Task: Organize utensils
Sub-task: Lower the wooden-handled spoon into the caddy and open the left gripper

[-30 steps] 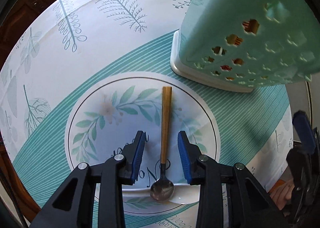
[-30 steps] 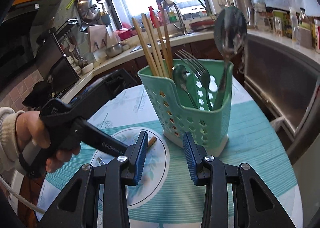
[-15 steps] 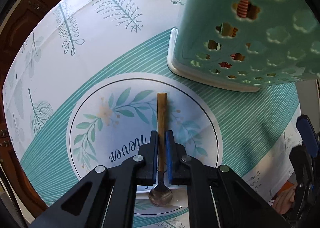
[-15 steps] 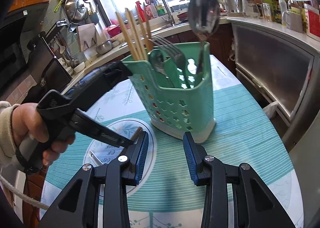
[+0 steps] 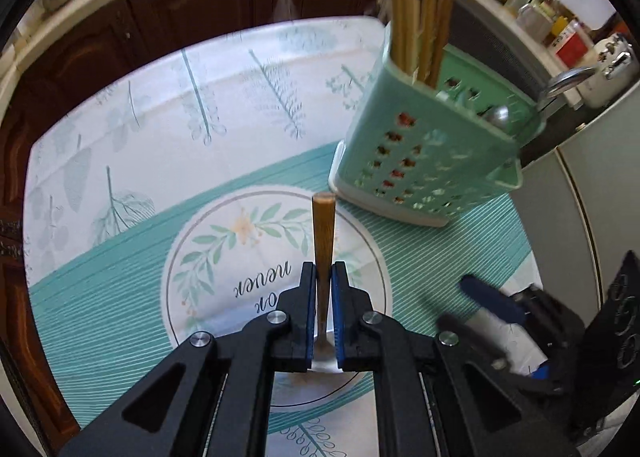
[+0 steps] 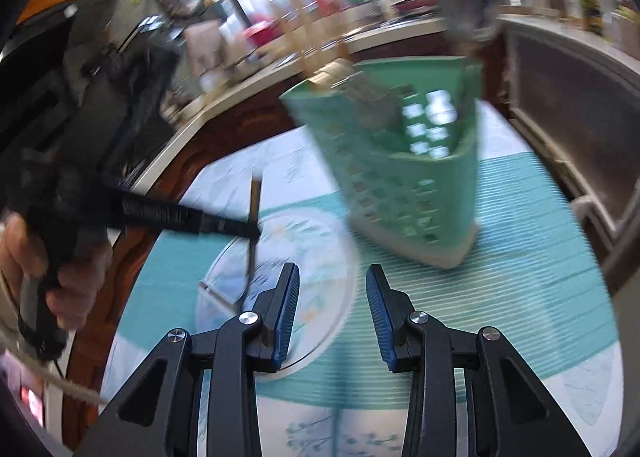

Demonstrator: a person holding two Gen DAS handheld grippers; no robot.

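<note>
My left gripper (image 5: pixel 324 277) is shut on a wooden-handled spoon (image 5: pixel 323 229), handle pointing forward, bowl back between the jaws, lifted off the table. The right wrist view shows the spoon (image 6: pixel 253 233) hanging upright in the left gripper (image 6: pixel 252 231). The green perforated utensil holder (image 5: pixel 424 161) stands ahead to the right, with chopsticks (image 5: pixel 416 5) and metal cutlery in it; it also shows in the right wrist view (image 6: pixel 404 173). My right gripper (image 6: pixel 332 313) is open and empty above the tablecloth, in front of the holder.
The round table wears a teal and white leaf-print cloth (image 5: pixel 132 161) with a round printed medallion (image 5: pixel 240 257). Dark wood cabinets (image 5: pixel 180 5) and a kitchen counter (image 6: pixel 568 41) surround the table. The right wrist view is motion-blurred.
My left gripper closed on the spoon and lifted it off the table, tilting upward. My right gripper stayed open and drew back a little from the holder.
</note>
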